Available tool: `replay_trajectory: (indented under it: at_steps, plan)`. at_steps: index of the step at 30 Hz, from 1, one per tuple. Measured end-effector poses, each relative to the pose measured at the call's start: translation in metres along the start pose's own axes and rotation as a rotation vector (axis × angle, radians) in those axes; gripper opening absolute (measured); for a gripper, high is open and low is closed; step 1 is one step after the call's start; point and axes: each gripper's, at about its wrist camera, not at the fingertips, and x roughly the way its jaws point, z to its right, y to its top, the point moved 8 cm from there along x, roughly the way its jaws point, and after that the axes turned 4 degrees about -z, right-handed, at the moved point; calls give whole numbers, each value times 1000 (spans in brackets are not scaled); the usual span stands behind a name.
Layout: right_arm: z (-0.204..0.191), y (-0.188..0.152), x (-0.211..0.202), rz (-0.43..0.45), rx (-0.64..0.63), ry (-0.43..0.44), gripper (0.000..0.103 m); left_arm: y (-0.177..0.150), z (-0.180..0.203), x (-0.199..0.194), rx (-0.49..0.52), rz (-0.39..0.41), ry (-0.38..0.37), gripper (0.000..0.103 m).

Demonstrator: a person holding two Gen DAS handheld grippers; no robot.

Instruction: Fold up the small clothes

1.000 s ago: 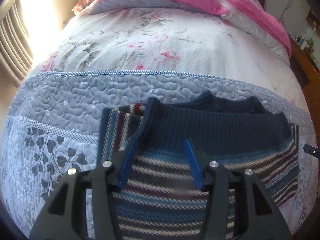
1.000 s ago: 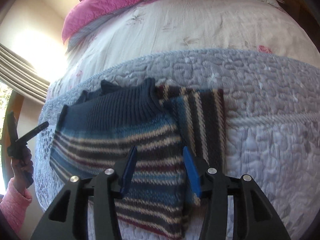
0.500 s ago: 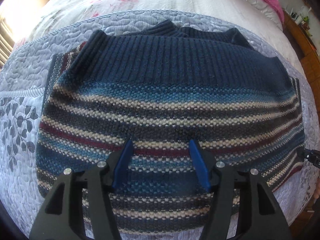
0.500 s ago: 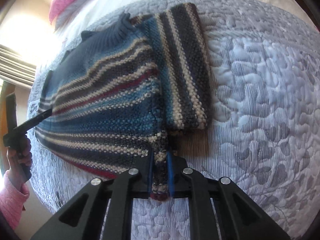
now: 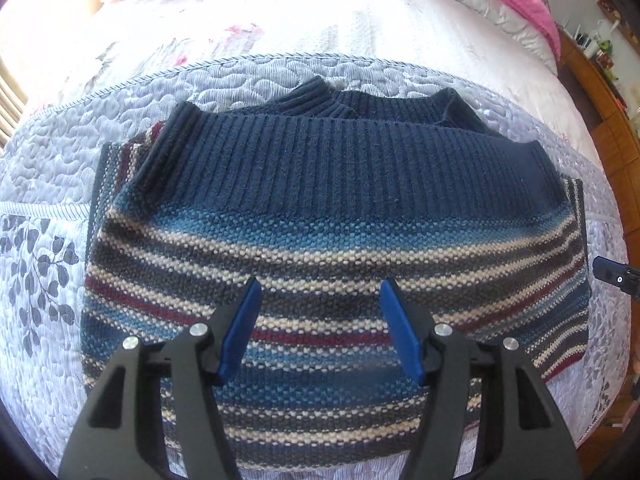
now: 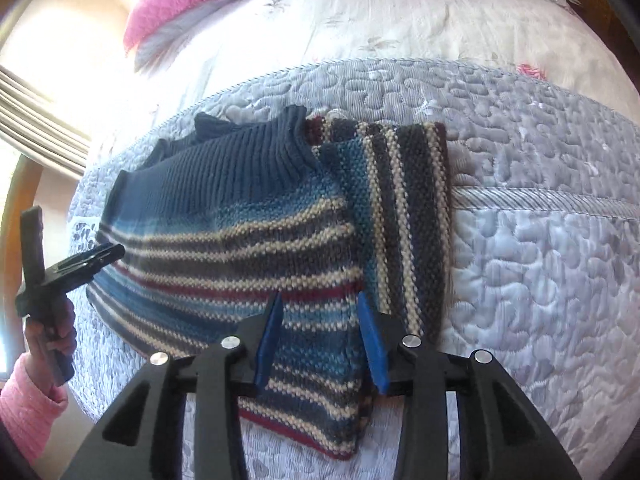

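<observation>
nearest in the left wrist view, the left gripper [image 5: 320,332] hangs over the lower stripes of the small sweater [image 5: 332,248] with its blue pads spread wide and nothing between them. in the right wrist view the right gripper [image 6: 318,340] is also released now, pads apart above the near hem; half a second ago it was clenched on the hem corner, so it has let the cloth go and pulled back a little. the left one has also risen from its closer position over the knit.

the sweater lies flat on the grey quilted band of the bedspread [image 5: 48,184], near the bed's edge. its navy ribbed band [image 5: 340,164] is folded over and faces away from the cameras, with the collar [image 5: 320,96] just beyond it. a sleeve [image 6: 404,216] is tucked along the side, stripes running lengthwise, partly under the body. the left tool also shows at the left of the right wrist view, held by a hand [image 6: 52,332] with a pink sleeve [image 6: 28,408].

farther off are the floral quilt [image 5: 280,20] and pink pillows [image 6: 208,8].

judging by this, one fold has just been set down and both claws are free; the next move probably needs a fresh grip on an edge, and the thick knit may spring open.
</observation>
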Motion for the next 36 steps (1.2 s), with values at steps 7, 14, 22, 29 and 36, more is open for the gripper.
replay_trajectory:
  at_steps: [7,14,22,29,36]
  plan:
    - [12,23,24,-4,100,56,13,6,3,19,-12,-8,26,61]
    - [39,15,24,2,149,36,11,7,12,23,18,7,53,63]
    - [33,13,37,12,101,-54,11,6,13,22,23,14,53,66]
    - [38,13,43,20,128,-56,11,1,5,24,21,19,58,68]
    - [32,13,38,14,110,-88,13,0,8,27,28,16,81,68]
